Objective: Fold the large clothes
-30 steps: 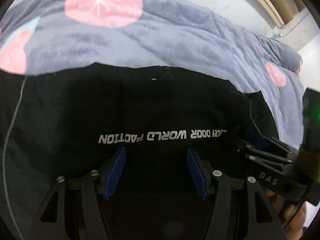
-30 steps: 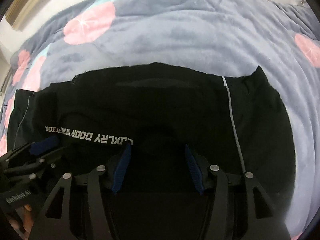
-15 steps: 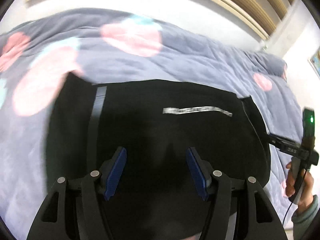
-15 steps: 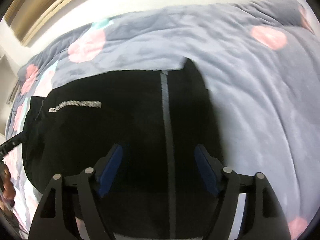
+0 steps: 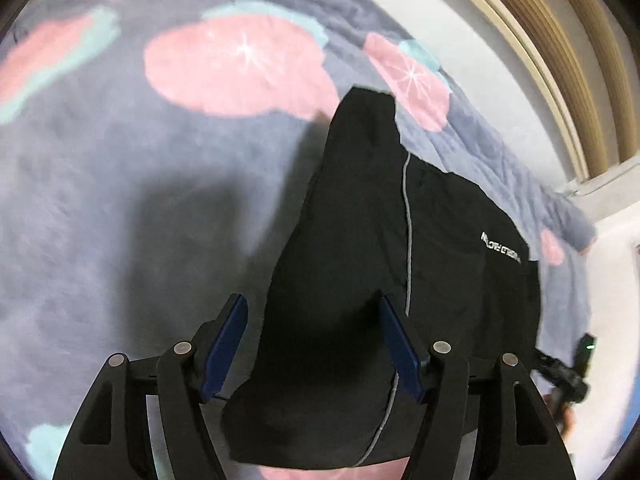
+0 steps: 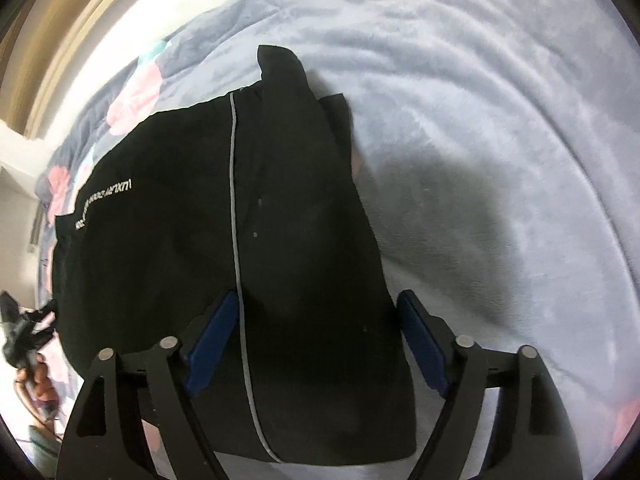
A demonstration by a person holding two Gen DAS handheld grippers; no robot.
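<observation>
A black garment with a thin grey piping line and white lettering lies folded flat on the bed. My left gripper hangs over its left end, jaws opening, with cloth below them but not pinched. In the right wrist view the same garment shows its piping and lettering. My right gripper hovers over the right end, jaws opening wide and holding nothing. Each gripper shows small at the edge of the other's view: the right one, the left one.
A grey-blue fleece blanket with pink and teal fruit prints covers the bed all around the garment. A white wall and wooden frame run along the far side. A hand holds the left gripper.
Both grippers have slid apart from the garment's lettered middle, the left toward its left end and the right toward its right end. The right jaws have widened clearly, and both views have rolled.
</observation>
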